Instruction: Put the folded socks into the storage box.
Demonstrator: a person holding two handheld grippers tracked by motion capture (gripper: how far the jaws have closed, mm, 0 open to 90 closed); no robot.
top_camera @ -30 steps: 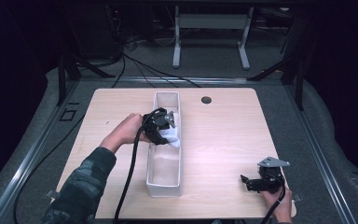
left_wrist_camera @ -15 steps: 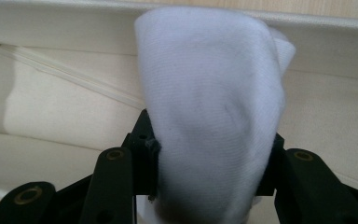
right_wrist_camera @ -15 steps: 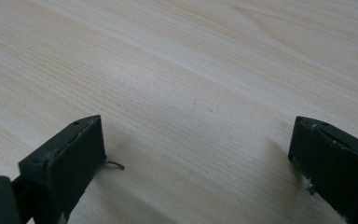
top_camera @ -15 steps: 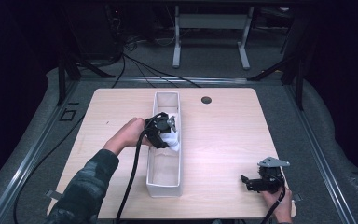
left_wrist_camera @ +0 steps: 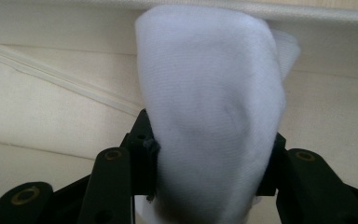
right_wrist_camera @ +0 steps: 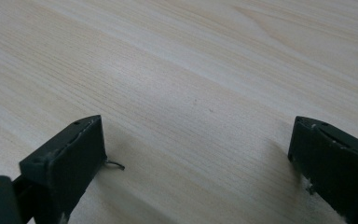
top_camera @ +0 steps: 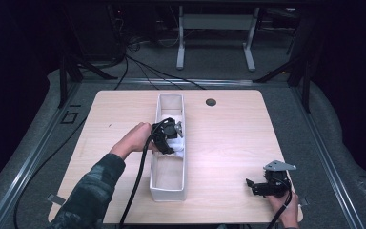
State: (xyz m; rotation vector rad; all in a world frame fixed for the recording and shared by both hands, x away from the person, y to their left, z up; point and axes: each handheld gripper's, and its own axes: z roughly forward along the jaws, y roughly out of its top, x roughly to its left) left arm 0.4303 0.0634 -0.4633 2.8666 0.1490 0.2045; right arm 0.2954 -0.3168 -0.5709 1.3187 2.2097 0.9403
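A long white fabric bin (top_camera: 158, 168) lies lengthwise in the middle of the wooden table (top_camera: 228, 138). Over the bin's middle my left gripper (top_camera: 175, 143) is shut on a rolled white cloth (top_camera: 178, 148). In the left gripper view the white cloth (left_wrist_camera: 212, 112) bulges up between both black jaws, with the bin's pale wall (left_wrist_camera: 51, 116) close behind it. My right gripper (top_camera: 253, 187) rests low near the table's front right corner. Its jaws stand wide apart over bare wood (right_wrist_camera: 200, 107) and hold nothing.
A small dark round hole (top_camera: 211, 102) sits in the table top near the far edge, right of the bin. Metal rails (top_camera: 324, 152) run along both sides of the table on the grey floor. Cables (top_camera: 138, 191) trail from both grippers.
My left gripper has carried the white cloth a little toward the front of the bin and lower into it. The right gripper has stayed put.
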